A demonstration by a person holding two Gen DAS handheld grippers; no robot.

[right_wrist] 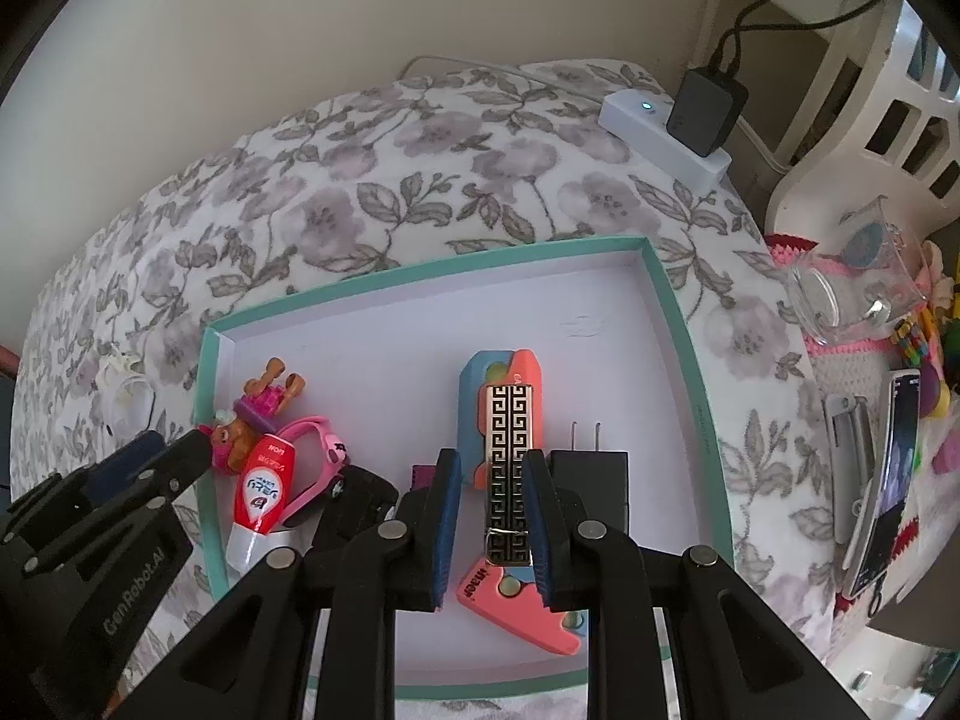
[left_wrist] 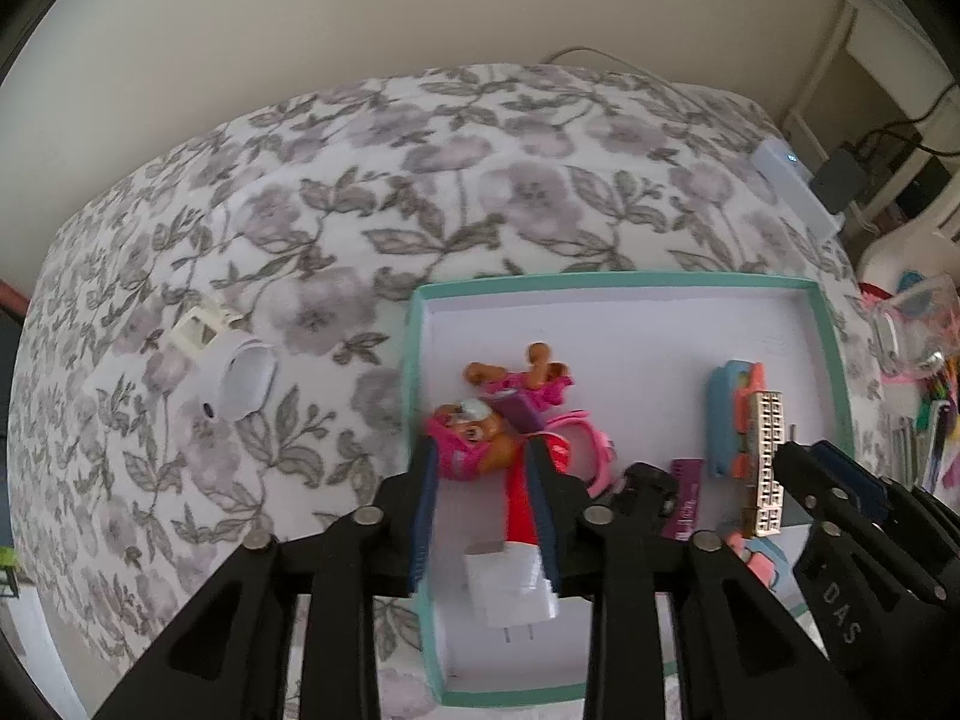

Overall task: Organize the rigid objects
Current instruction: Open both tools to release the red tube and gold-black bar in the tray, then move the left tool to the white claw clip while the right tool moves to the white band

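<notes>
**Setting the comb down clean**

My right gripper (right_wrist: 491,516) is clenched on the gold-patterned comb (right_wrist: 507,468), pointing steeply down over the teal tray (right_wrist: 684,324). I should lower it beside the blue-and-coral case (right_wrist: 480,384) just ahead before letting go. My left gripper (left_wrist: 480,516) looks released, I think; the red tube (left_wrist: 519,504) lies between its jaws, with the pup toy (left_wrist: 474,432) beyond its tips.

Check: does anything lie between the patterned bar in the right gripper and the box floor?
Yes. A blue-and-coral toy lies directly under the patterned bar held by the right gripper; the black charger sits beside it.
</notes>
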